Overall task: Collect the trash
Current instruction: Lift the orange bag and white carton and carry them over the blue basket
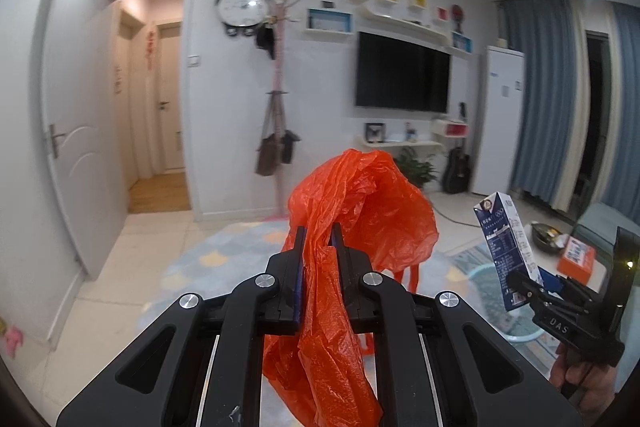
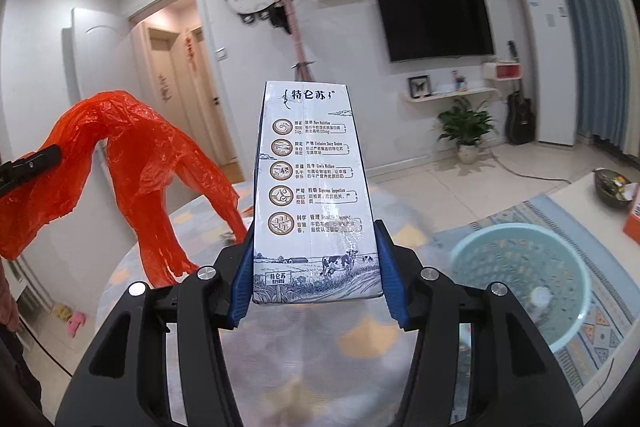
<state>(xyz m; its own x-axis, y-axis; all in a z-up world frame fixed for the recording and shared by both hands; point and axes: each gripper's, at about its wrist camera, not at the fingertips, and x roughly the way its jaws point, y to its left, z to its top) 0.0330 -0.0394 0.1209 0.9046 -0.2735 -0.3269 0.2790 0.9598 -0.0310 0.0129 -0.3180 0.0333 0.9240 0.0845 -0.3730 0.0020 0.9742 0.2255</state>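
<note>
The left gripper is clamped on an orange plastic bag, its jaws nearly together with the thin film pinched between the blue pads. The bag balloons up and to the right of the fingertips in the centre of the left wrist frame, and its crumpled tail hangs down through the gripper toward the bottom edge.

The right gripper grips a milk carton by its lower end — pads pressed on both narrow sides. The carton's long axis runs up the middle of the right wrist frame, top pointing away and slightly upward. At lower right of that frame a pale green basket sits on the patterned rug.
</note>
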